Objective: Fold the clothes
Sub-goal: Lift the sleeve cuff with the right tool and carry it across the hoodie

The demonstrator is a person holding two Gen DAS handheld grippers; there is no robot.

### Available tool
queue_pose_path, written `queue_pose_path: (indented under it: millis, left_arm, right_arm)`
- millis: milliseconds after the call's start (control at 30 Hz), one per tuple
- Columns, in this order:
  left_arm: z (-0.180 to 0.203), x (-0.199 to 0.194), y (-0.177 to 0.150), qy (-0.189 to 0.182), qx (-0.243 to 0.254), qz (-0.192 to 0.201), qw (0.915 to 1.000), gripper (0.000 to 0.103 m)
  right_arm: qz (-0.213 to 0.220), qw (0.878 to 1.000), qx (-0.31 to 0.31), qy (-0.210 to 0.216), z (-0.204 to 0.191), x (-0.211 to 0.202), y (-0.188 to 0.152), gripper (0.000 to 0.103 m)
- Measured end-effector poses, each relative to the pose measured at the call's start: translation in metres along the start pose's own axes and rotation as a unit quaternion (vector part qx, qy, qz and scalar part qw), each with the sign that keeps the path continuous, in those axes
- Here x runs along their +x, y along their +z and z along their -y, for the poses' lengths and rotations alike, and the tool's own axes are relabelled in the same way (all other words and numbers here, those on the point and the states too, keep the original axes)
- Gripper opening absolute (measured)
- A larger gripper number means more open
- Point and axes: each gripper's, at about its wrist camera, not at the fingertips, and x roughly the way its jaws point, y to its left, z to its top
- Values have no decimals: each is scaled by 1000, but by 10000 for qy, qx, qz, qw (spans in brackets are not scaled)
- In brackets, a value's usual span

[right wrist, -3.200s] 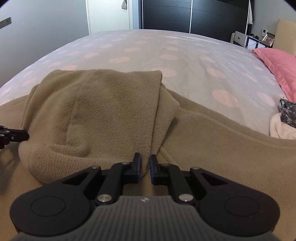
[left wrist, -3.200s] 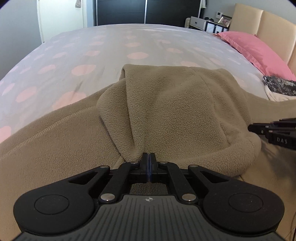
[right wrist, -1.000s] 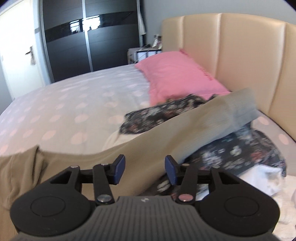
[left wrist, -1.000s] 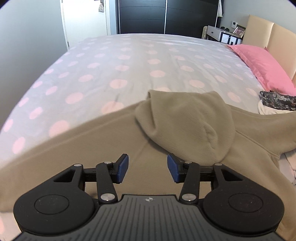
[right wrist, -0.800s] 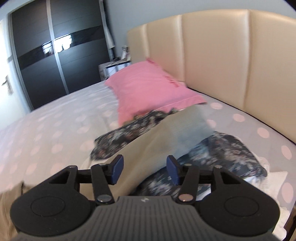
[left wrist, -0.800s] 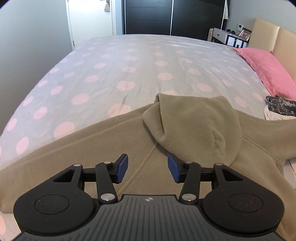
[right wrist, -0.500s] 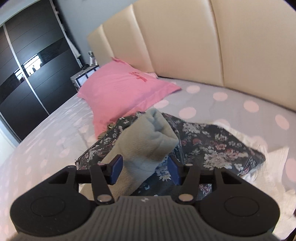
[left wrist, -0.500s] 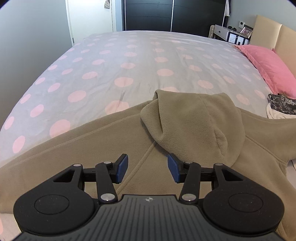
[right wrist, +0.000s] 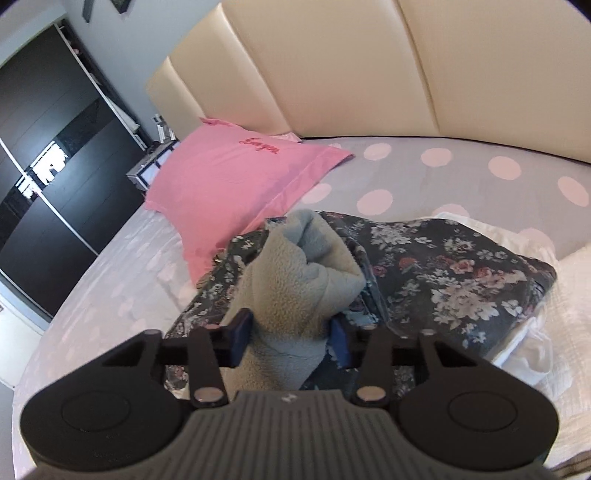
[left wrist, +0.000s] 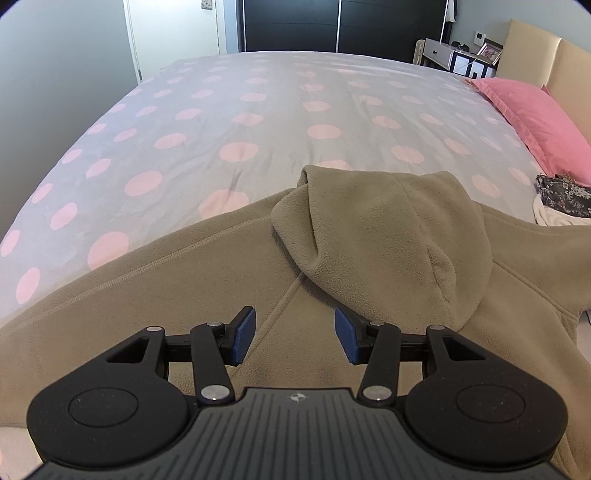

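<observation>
Your right hand-held gripper [right wrist: 291, 338] is closing on the fleece sleeve cuff [right wrist: 306, 273] for folding inward; your left hand-held gripper [left wrist: 294, 336] hovers released over the hoodie [left wrist: 369, 236].

Home bedroom. Wide bed [left wrist: 258, 110] fills both views, cover grey-white with pink dots. At bed's head: padded cream headboard [right wrist: 369, 74], pink pillow [right wrist: 236, 177] just in front of it. Beyond bed's far side: dark sliding wardrobe [left wrist: 343, 26], white door [left wrist: 173, 33] left of it, small white side table [left wrist: 439, 51] with picture frames near headboard corner. Loose clothes on bed: tan fleece hoodie [left wrist: 369, 236], floral garment [right wrist: 461, 266] near pillow.
</observation>
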Motion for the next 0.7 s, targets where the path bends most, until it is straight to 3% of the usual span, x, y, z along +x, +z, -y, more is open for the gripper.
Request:
queue_pose_path:
  millis: [100,267,467,700]
  left_arm:
    - [-2,-3,0,-10,-61,29,10000,45]
    - [-9,-9,2,-20,-203,96,9997,45]
    - [-21,-20,5,-58,-377,161,9991,45]
    - [-34,-32,2,-120,-453,247,9986,45]
  right_arm:
    - [35,9999,23,-125,2,-4,-3,27]
    - [332,9982,-487,-54,-27,-29,-9,25]
    - [695,9867,-1248,777,-109,-89,-22,25]
    - [795,9589,-1857,1992,-233,-160,-66,25]
